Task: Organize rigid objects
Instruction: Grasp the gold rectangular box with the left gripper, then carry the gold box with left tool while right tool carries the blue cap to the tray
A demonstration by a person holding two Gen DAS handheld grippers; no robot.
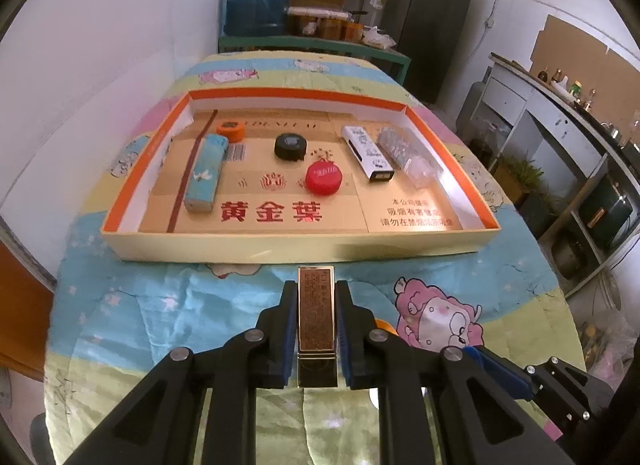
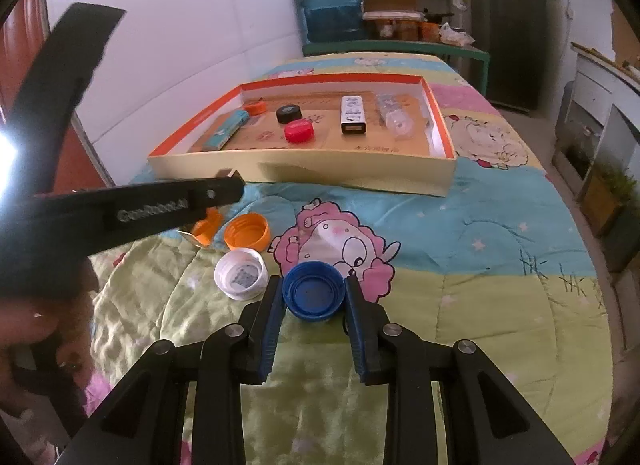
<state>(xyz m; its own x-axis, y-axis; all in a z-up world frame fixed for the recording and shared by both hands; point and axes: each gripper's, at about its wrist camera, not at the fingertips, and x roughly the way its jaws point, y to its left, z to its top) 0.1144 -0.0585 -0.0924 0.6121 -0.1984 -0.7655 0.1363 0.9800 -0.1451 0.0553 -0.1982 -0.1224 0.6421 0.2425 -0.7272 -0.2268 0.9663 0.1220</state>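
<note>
Left wrist view: left gripper (image 1: 316,285) clamped on slim gold-brown rectangular box (image 1: 315,311), held short of shallow orange-rimmed cardboard tray (image 1: 304,243) on cartoon-print quilt (image 1: 132,305). Box's near end cut off behind pads. Orange bit beside right finger, mostly hidden.

Right wrist view: right gripper (image 2: 313,289) low over quilt, pads either side of upturned blue plastic bottle cap (image 2: 313,293); contact hard to judge. Left gripper body crosses from left, hiding part of small orange cap (image 2: 206,227). White cap (image 2: 241,273) and larger orange cap (image 2: 246,231) nearby.
</note>
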